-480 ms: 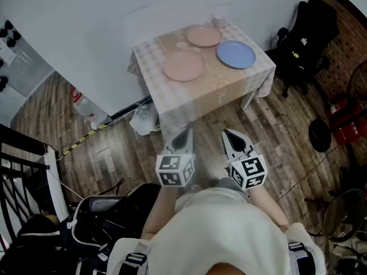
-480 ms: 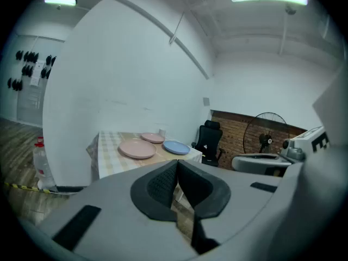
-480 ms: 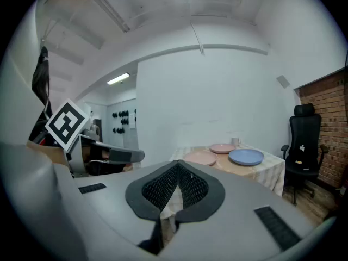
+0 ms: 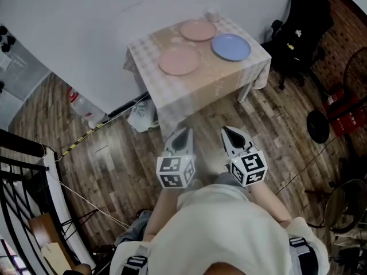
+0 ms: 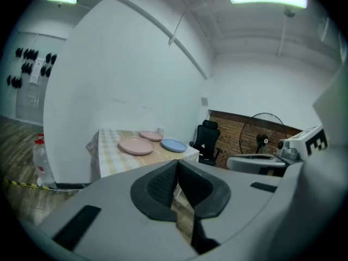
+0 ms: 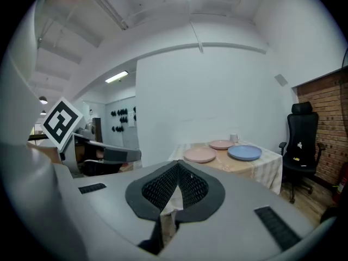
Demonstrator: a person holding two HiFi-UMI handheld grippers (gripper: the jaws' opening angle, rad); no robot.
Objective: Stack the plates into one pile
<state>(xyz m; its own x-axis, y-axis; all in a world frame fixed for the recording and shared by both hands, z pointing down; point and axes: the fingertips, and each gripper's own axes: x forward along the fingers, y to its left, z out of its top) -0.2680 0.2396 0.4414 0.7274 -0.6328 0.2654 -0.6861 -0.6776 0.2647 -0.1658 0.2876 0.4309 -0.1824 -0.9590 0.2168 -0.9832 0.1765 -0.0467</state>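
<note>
Three plates lie apart on a small table [image 4: 212, 87] with a checked cloth: a pink plate [image 4: 179, 60] at the near left, a second pink plate [image 4: 198, 30] behind it, and a blue plate [image 4: 231, 47] at the right. They also show in the left gripper view, pink plate [image 5: 136, 145] and blue plate [image 5: 174, 144], and in the right gripper view, pink plate [image 6: 200, 155] and blue plate [image 6: 244, 153]. My left gripper [image 4: 182, 135] and right gripper [image 4: 231, 134] hang over the wooden floor, well short of the table, both shut and empty.
A small white cup [image 4: 213, 14] stands at the table's back edge. A black office chair [image 4: 298, 36] is right of the table, a water bottle [image 4: 80, 103] and a bag [image 4: 141, 118] left of it. Fans [image 4: 318, 126] and cables lie on the floor at right.
The table with its plates has shifted slightly up and left in the head view. The dark bag at lower left has mostly dropped out of sight. Both grippers sit as before.
</note>
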